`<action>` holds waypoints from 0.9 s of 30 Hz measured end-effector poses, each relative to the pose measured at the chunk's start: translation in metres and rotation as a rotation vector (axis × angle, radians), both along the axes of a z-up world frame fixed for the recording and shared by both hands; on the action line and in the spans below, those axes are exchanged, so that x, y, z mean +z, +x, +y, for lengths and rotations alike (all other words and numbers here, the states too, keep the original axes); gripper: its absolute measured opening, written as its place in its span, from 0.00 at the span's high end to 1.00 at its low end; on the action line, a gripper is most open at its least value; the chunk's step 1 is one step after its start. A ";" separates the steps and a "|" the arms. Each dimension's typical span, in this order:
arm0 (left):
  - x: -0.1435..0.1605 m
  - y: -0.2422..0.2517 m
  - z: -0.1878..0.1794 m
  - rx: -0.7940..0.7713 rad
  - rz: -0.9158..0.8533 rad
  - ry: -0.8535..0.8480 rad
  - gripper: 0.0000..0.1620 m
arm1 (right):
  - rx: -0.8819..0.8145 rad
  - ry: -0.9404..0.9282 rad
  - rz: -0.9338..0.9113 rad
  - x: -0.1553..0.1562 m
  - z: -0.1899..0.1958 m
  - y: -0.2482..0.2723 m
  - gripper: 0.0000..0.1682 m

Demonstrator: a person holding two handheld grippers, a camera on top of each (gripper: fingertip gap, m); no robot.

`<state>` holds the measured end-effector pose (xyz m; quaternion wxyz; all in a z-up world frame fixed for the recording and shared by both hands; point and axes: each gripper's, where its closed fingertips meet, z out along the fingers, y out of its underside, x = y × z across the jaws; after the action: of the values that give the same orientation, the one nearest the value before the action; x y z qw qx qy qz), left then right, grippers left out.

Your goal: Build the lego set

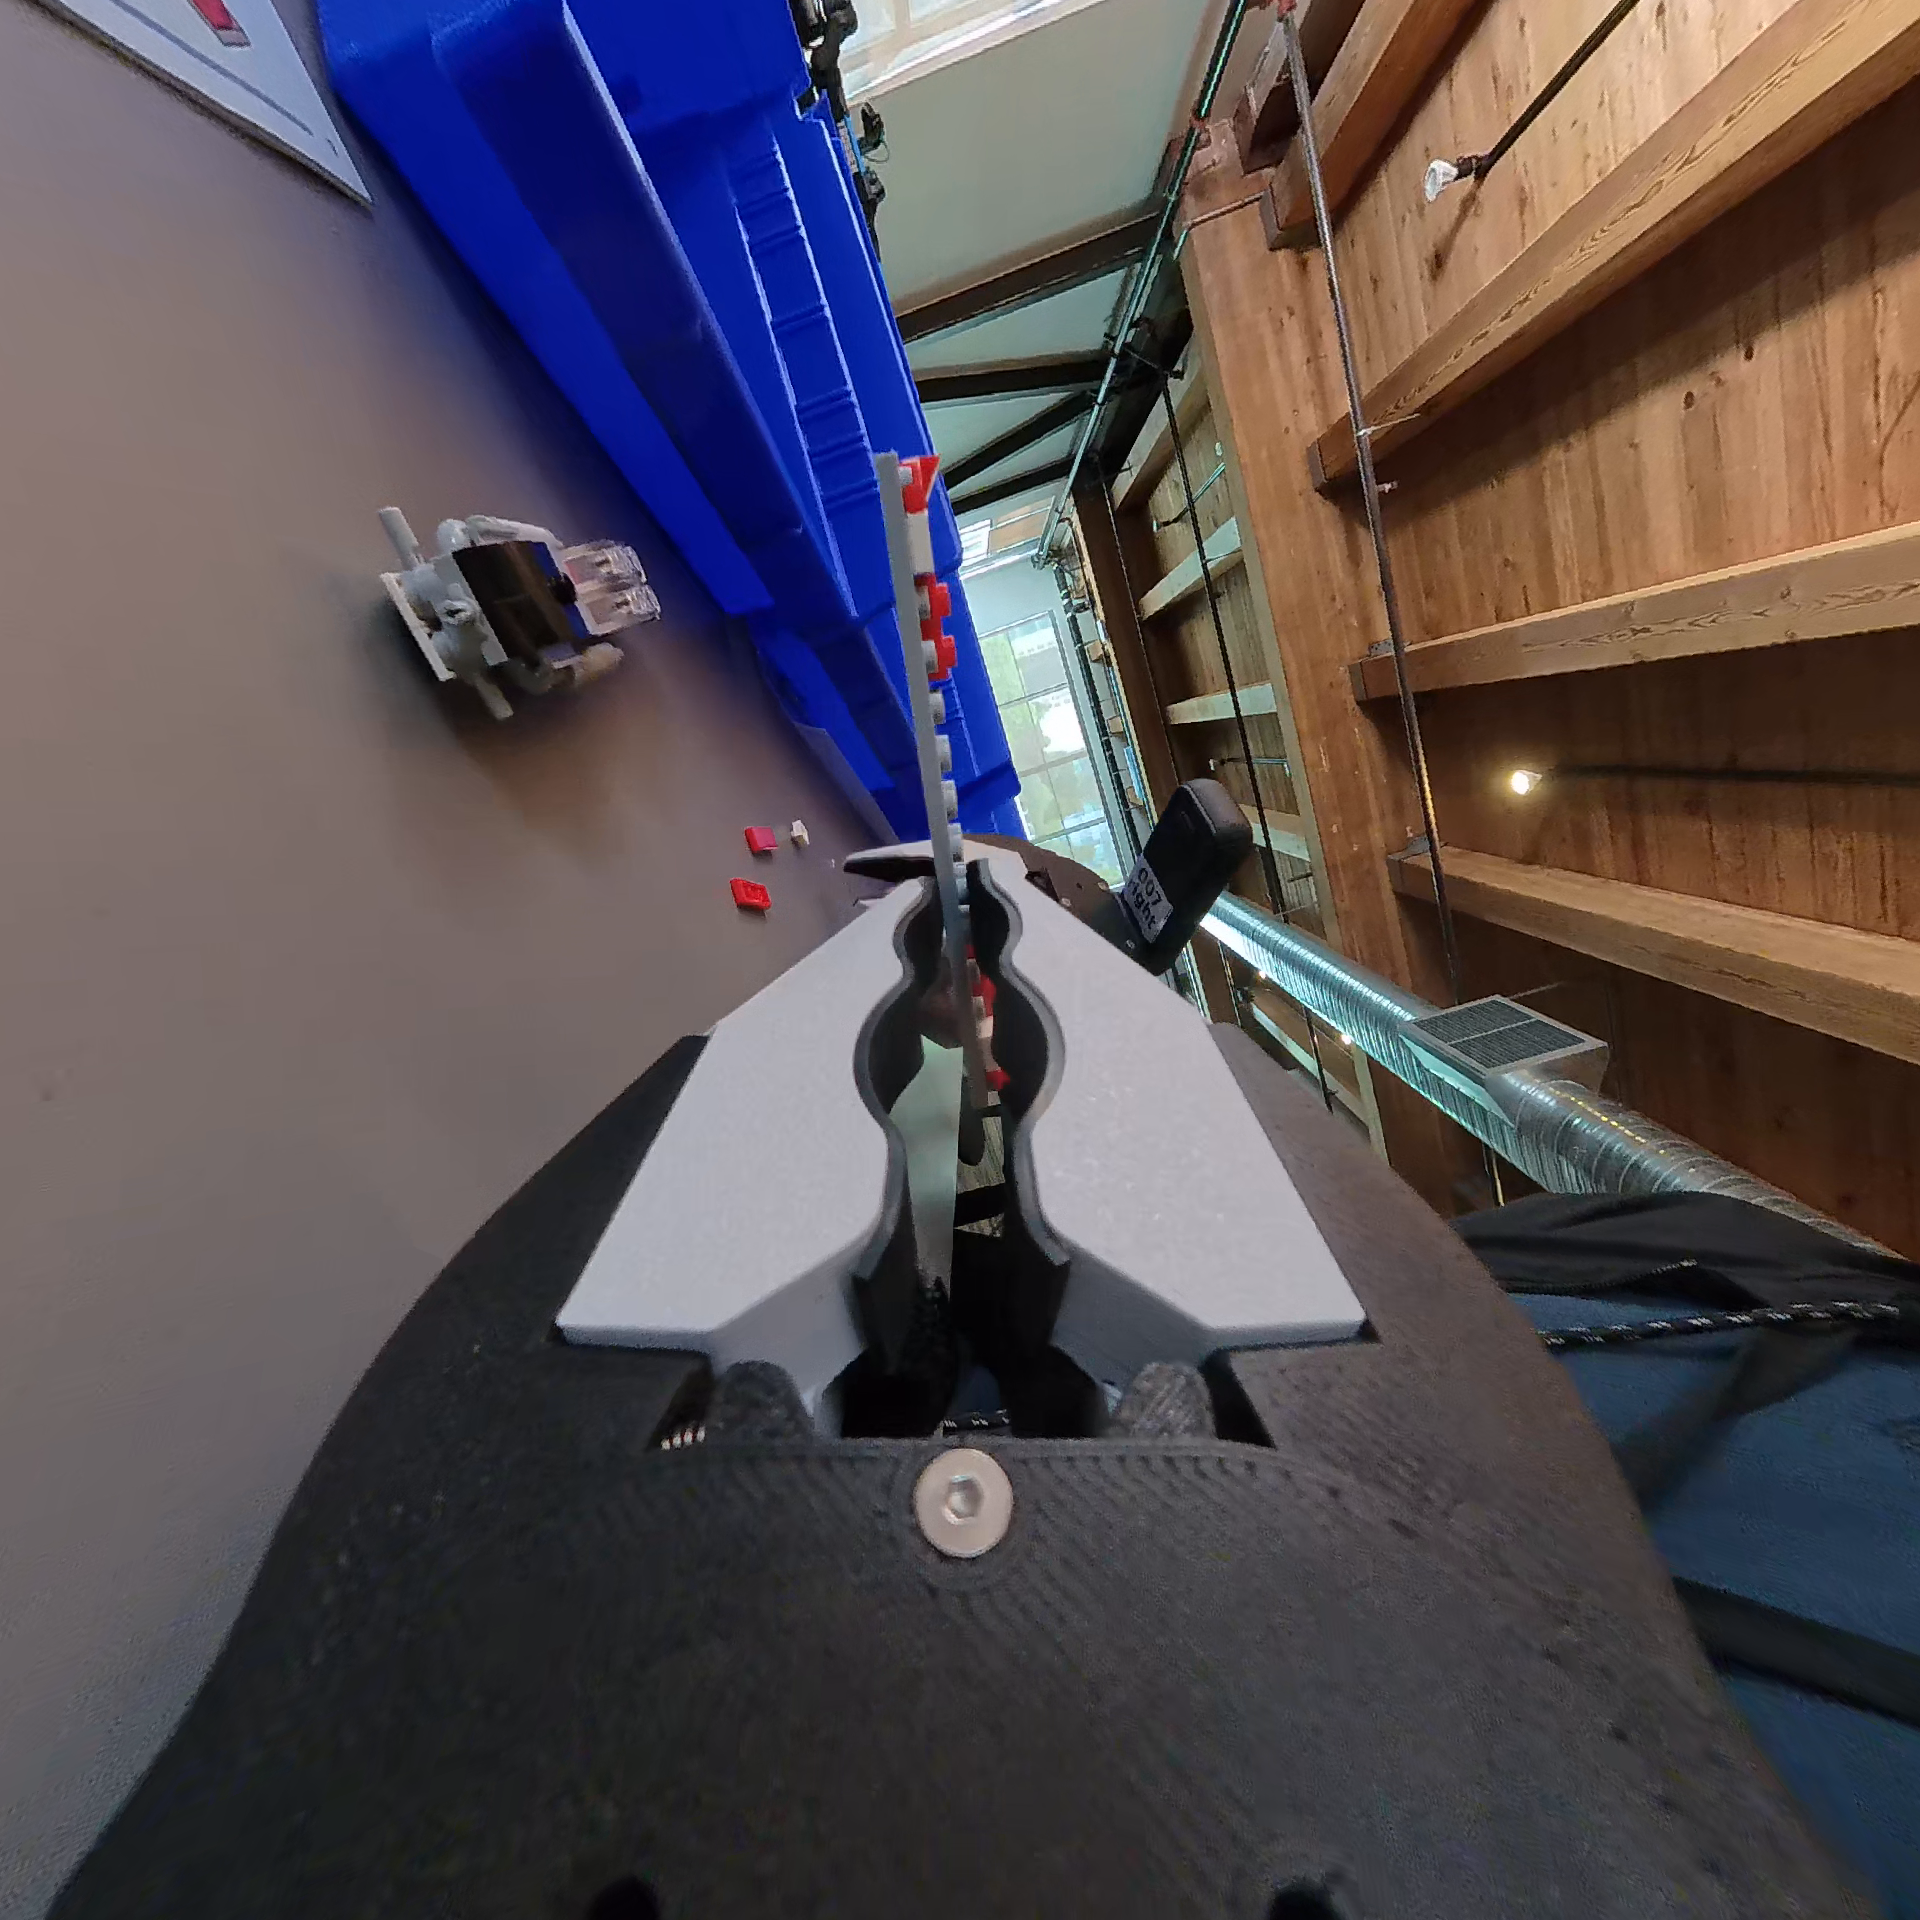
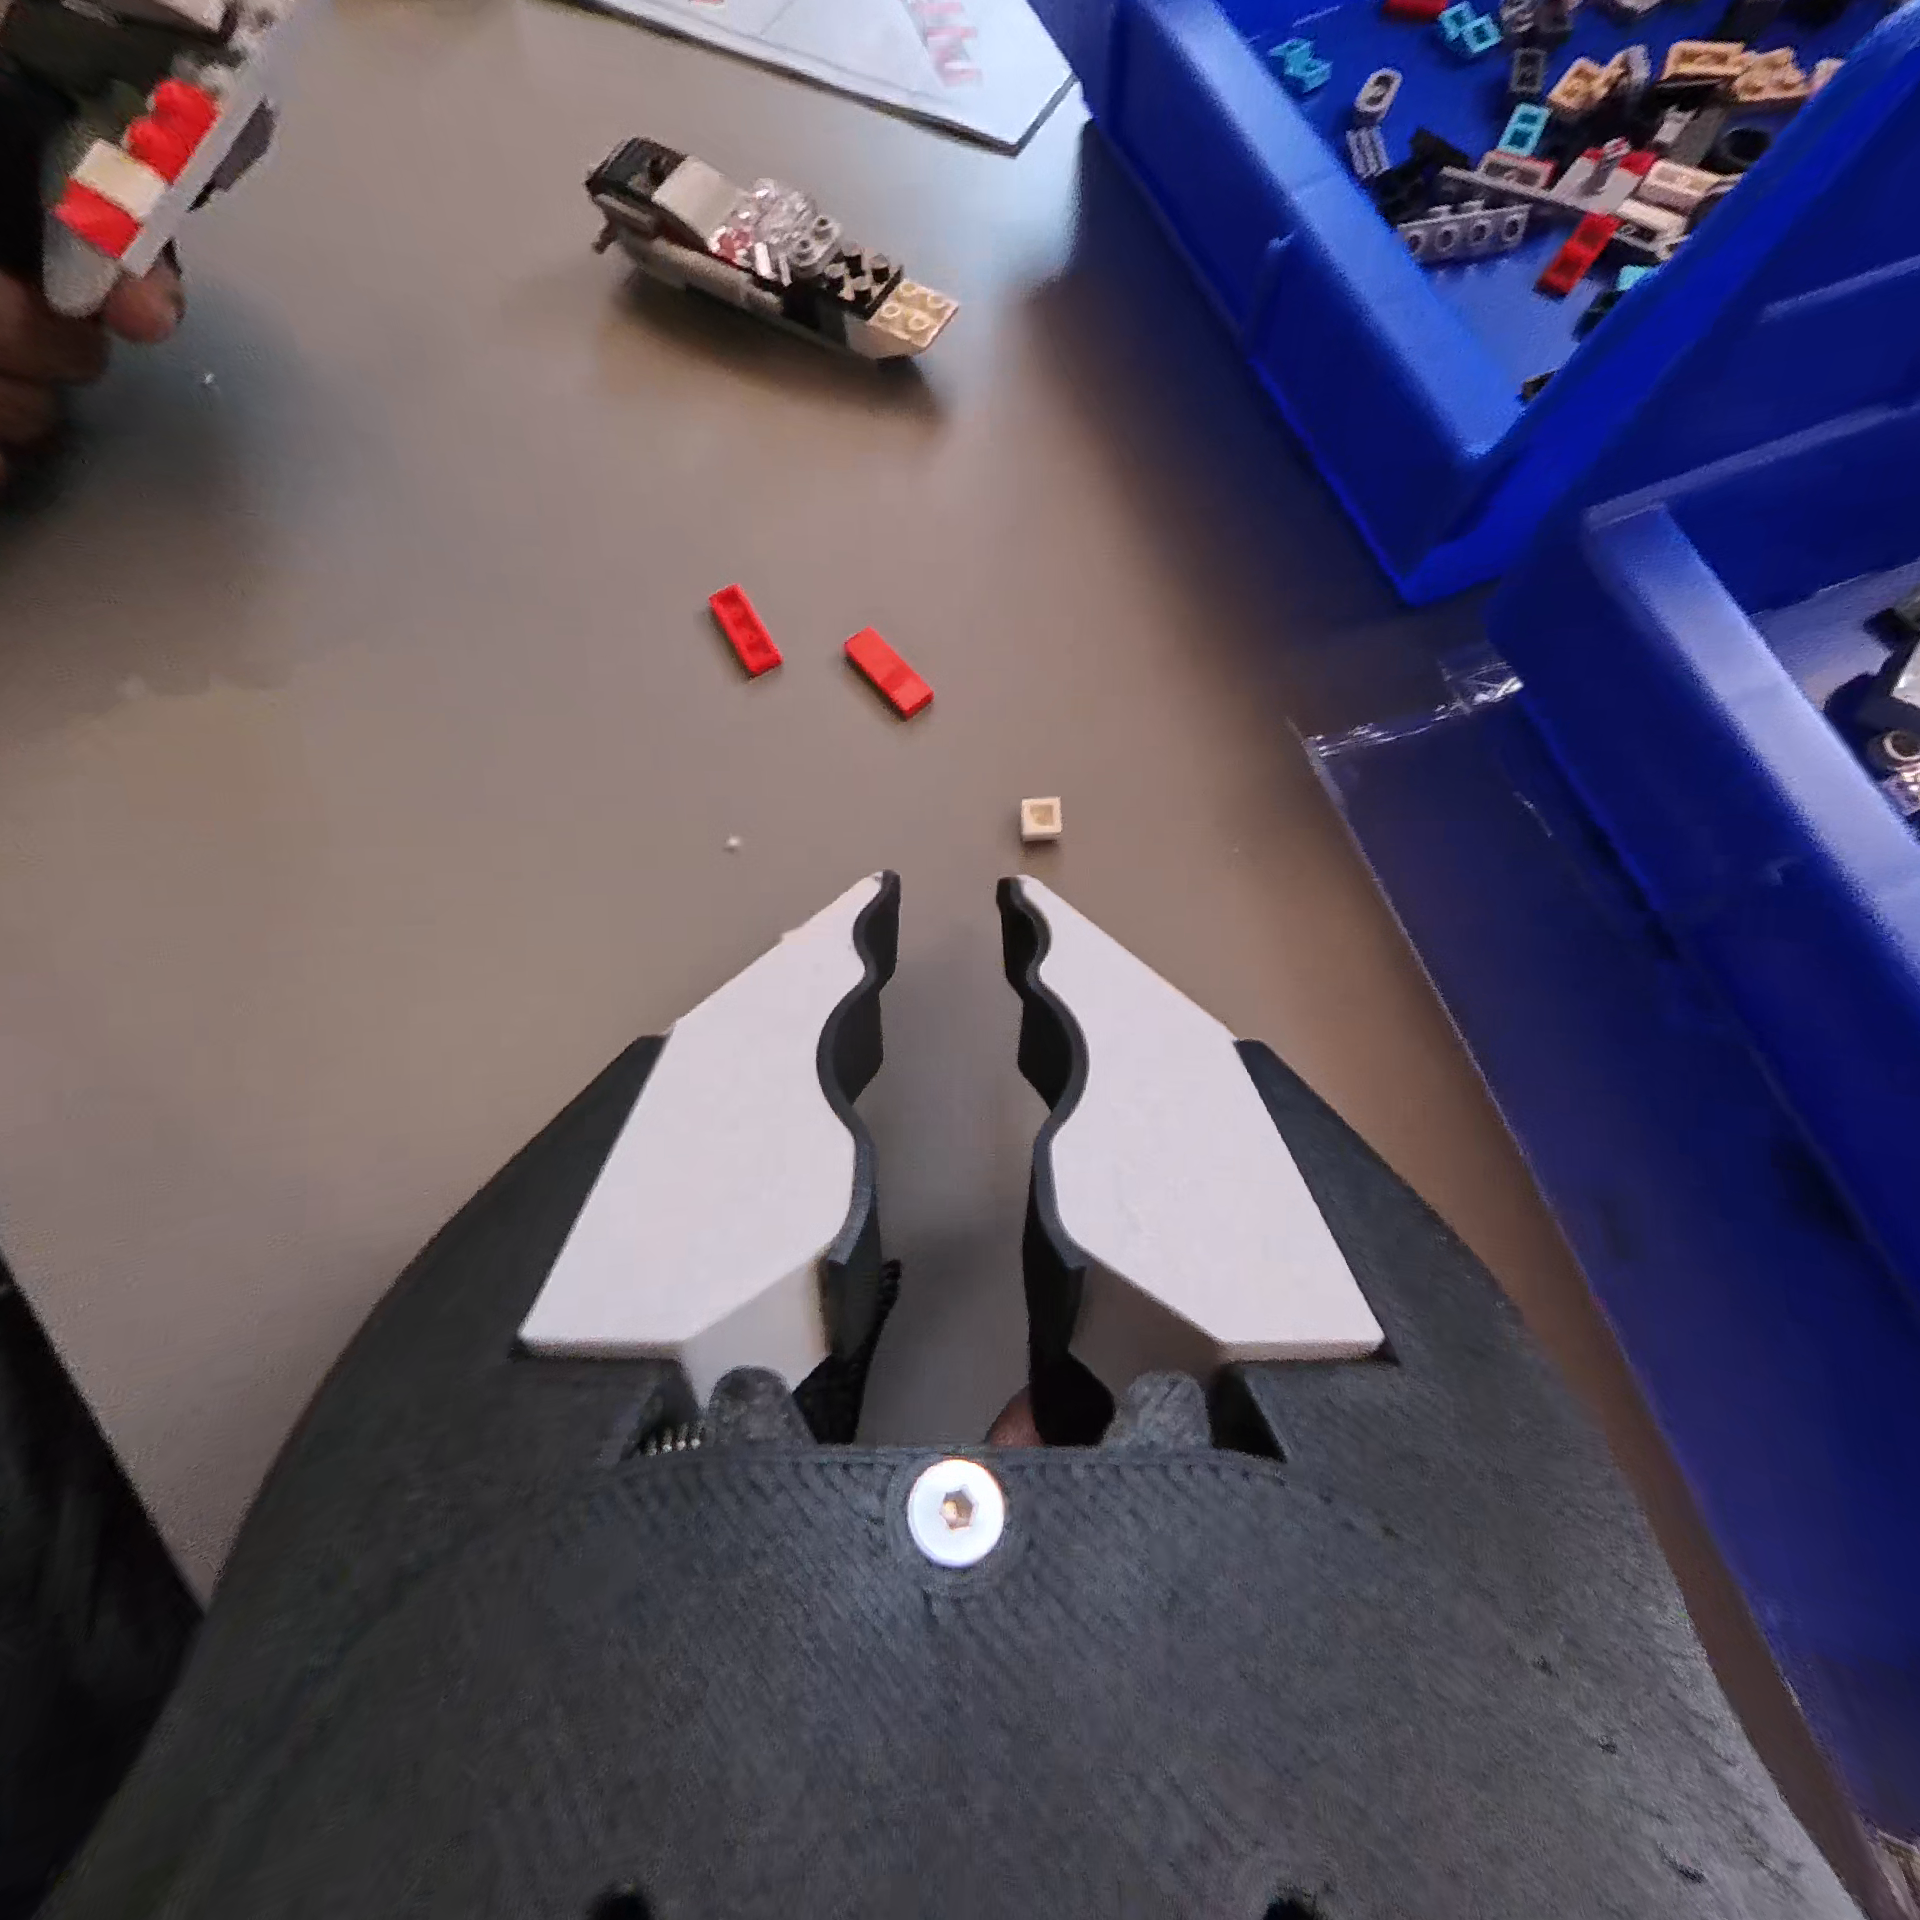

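Two red tiles (image 2: 745, 630) and (image 2: 888, 672) lying loose on the table (image 2: 416, 727), just ahead of the right gripper (image 2: 948, 883), plus a tiny tan square (image 2: 1041, 818) just off its right fingertip. Fingers apart, nothing between them, hovering low over the table.

Left gripper (image 1: 961, 883) clamped on a long grey plate (image 1: 914, 665), held edge-on, with red and white bits stuck along one side. Same plate (image 2: 135, 177) visible far beyond the red tiles, off to the left. Half-built model (image 2: 769, 249) sitting farther back, well past the tiles, not touching anything. Blue bins (image 2: 1299, 260) full of spare parts off to the right of the tiles.

Looks like the tiling step: more red going onto that plate. Next up, probably: ease forward, line the fingers across the nearer tile's short sides, close gently. Flat little thing, so likely to skid or flip if pinched off-centre. Hard to tell from the edge-on view which studs remain bare.
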<state>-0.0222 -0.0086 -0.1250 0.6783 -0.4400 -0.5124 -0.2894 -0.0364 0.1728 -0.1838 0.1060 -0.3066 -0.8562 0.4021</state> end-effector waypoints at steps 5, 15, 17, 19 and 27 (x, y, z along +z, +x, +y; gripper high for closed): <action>0.001 0.001 -0.003 0.012 0.000 0.005 0.97 | 0.045 -0.021 -0.008 -0.002 -0.010 0.002 0.88; 0.011 -0.020 -0.008 0.025 0.036 0.019 0.97 | 0.194 -0.078 0.023 0.006 -0.021 0.028 0.88; 0.024 -0.036 -0.008 0.014 0.071 0.012 0.97 | 0.186 -0.101 0.018 0.008 -0.021 0.026 0.88; 0.042 -0.056 -0.006 0.001 0.123 0.000 0.97 | 0.173 -0.123 0.011 0.010 -0.020 0.024 0.88; 0.064 -0.105 0.014 -0.142 0.189 0.109 0.97 | 0.119 -0.153 0.079 0.017 -0.016 0.018 0.88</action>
<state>-0.1272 0.0056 -0.0609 0.7244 -0.4630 -0.3973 -0.3211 -0.0182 0.1571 -0.1665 0.0919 -0.2461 -0.8349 0.4836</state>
